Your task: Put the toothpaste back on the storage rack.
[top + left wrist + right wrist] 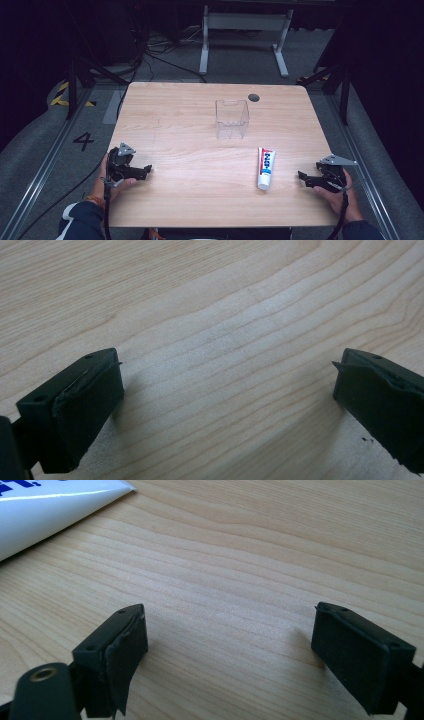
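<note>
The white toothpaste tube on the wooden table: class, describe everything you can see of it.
The white toothpaste tube has a blue and red label down its length and looks like glossy soft plastic. It lies flat on the light wooden table, lengthwise front to back, between the clear plastic box and the right gripper, apart from both. Only the table touches it. The right gripper view shows one flat white corner.

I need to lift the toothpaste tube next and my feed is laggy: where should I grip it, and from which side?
Grip the toothpaste tube across its middle, closing on its long sides from above. It lies flat on the table, lengthwise away from the person, cap end apparently nearest them. The right tool is open and closest, just to the tube's right, so that one probably suits best.
</note>
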Motion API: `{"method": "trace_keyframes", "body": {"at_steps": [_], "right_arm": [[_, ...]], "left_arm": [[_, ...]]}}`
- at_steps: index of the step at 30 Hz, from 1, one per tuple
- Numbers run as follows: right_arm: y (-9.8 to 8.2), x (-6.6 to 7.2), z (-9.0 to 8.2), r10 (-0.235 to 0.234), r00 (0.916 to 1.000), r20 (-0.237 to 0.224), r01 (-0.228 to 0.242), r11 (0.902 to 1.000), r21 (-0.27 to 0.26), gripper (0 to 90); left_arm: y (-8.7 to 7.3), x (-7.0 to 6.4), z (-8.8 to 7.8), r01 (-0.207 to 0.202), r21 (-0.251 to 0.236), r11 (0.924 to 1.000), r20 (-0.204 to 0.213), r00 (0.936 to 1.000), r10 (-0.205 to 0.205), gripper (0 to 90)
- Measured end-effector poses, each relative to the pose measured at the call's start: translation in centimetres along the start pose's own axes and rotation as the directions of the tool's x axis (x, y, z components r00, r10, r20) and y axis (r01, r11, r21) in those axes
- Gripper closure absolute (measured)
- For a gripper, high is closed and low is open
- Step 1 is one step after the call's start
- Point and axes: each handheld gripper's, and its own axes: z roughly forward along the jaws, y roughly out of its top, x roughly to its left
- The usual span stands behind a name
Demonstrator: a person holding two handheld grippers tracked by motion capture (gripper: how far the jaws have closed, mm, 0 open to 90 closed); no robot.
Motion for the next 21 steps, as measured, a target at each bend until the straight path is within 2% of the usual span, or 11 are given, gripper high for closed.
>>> {"method": "trace_keyframes", "body": {"at_steps": [2, 5, 10, 12, 15, 18, 21], "right_arm": [[0.2, 0.2, -0.1, 0.004, 1.0, 0.0, -0.004, 0.9997, 0.026, 16.0], [0.3, 0.3, -0.2, 0.003, 1.0, -0.007, -0.003, 0.9995, 0.033, 17.4], [0.9, 0.8, -0.6, 0.014, 0.9991, -0.039, -0.013, 0.9997, 0.022, 21.5], [1.5, 1.3, -0.8, -0.008, 0.9991, -0.041, 0.009, 0.9998, 0.018, 22.1], [2.2, 2.1, -0.8, -0.035, 0.9981, -0.051, 0.036, 0.9992, 0.017, 22.5], [2.6, 2.6, -0.9, -0.049, 0.997, -0.06, 0.05, 0.9987, 0.013, 22.6], [3.4, 3.7, -1.0, -0.078, 0.9944, -0.071, 0.079, 0.9969, 0.007, 23.1]], "left_arm": [[-0.1, -0.1, -0.1, -0.007, 0.002, 1.0, 0.01, 0.9999, 0.007, 0.2], [-0.2, -0.2, -0.2, -0.005, 0.003, 1.0, 0.01, 0.9999, 0.005, 0.2], [-0.3, -0.3, -0.3, -0.012, 0.014, 0.9998, 0.027, 0.9996, 0.012, 0.1], [-0.3, -0.2, -0.3, -0.02, 0.011, 0.9997, 0.024, 0.9995, 0.02, 0.2], [-0.3, -0.3, -0.3, -0.012, 0.007, 0.9999, 0.024, 0.9996, 0.012, 0.2], [-0.3, -0.3, -0.4, -0.019, 0.012, 0.9997, 0.023, 0.9996, 0.019, 0.2], [-0.3, -0.3, -0.4, -0.023, 0.009, 0.9997, 0.022, 0.9995, 0.022, 0.2]]}}
